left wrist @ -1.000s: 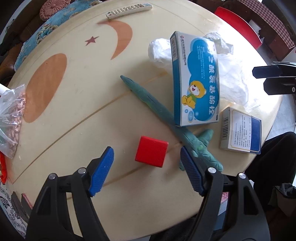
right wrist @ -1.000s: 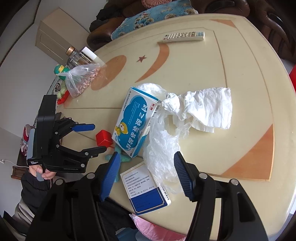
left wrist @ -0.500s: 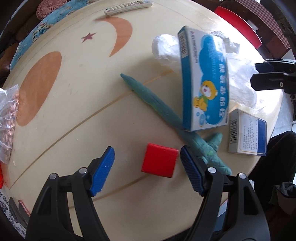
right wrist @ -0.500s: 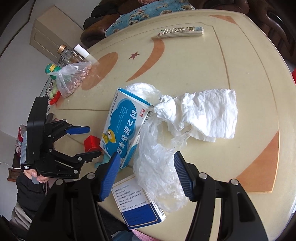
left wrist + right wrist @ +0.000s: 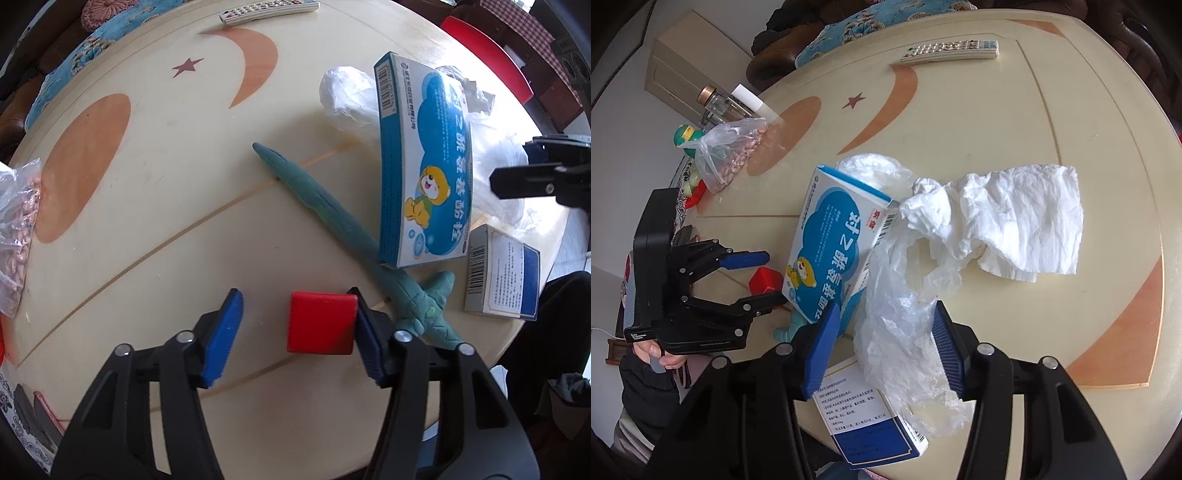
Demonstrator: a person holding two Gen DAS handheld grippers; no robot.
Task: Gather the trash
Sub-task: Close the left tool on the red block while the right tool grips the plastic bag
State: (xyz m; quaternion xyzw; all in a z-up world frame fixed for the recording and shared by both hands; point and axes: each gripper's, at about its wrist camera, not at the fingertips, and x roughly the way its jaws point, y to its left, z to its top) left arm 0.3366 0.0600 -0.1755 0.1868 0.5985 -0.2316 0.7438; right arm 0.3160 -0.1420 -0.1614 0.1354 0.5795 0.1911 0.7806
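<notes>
Cream-coloured and round, the table [image 5: 1015, 122] carries everything, with orange moon and star inlays. On it, largest first: a crumpled white tissue [image 5: 1015, 225] to the right, a clear plastic bag [image 5: 905, 325] trailing toward the near edge, a blue medicine box [image 5: 831, 254] leaning on them, a smaller white box [image 5: 871, 424], a green toy lizard [image 5: 332, 218] and a red block [image 5: 321, 321].

The right gripper [image 5: 882, 347] has just been closing; its jaws stand partly open astride the plastic bag, and whether the pads bite yet cannot be told. It should pinch a thick fold, then lift slowly so the leaning box does not topple.

The left gripper [image 5: 295, 332] has also just been closing. Its right pad touches the block while the left pad stands apart, so nothing is clamped yet. Shifting right would centre the block and stop it sliding.
</notes>
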